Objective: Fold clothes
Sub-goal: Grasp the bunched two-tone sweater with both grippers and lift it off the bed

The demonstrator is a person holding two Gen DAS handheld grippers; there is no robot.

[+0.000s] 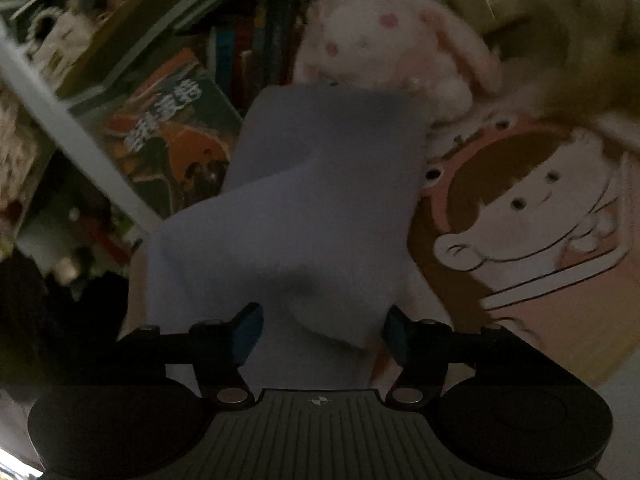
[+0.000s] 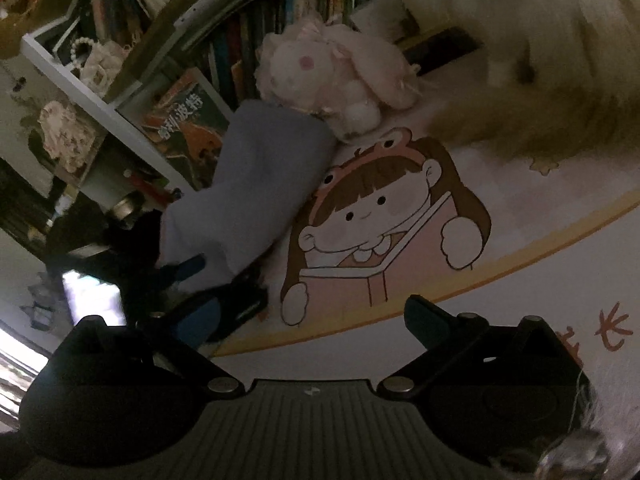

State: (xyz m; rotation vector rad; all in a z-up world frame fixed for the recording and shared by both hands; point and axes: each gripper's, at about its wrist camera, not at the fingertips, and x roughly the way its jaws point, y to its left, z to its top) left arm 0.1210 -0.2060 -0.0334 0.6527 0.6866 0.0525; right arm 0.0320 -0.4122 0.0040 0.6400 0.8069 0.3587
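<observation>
- Presently, one garment is in view: a pale blue cloth (image 1: 304, 208) (image 2: 256, 184), bunched in a ridge on the table (image 2: 540, 280), which carries a printed mat with a cartoon girl (image 2: 380, 216) (image 1: 532, 208).
- Two claws counted. The left claw (image 1: 322, 334) has its fingers spread, with the near end of the cloth lying between the blue pads (image 1: 248, 334); whether the pads touch the fabric cannot be told.
- The right claw (image 2: 312, 320) is spread wide and holds nothing, over the bare mat to the right of the cloth.
- One pink plush rabbit (image 2: 332, 76) (image 1: 384, 48) sits touching the cloth's far end.
- One brown-and-white furry mass (image 2: 540, 60) occupies the table's far right; detail is blurred.
- Behind the cloth stands a bookshelf (image 2: 248, 52) with a row of upright books, one colourful book (image 1: 172, 132) (image 2: 188, 120) leaning at its front.
</observation>
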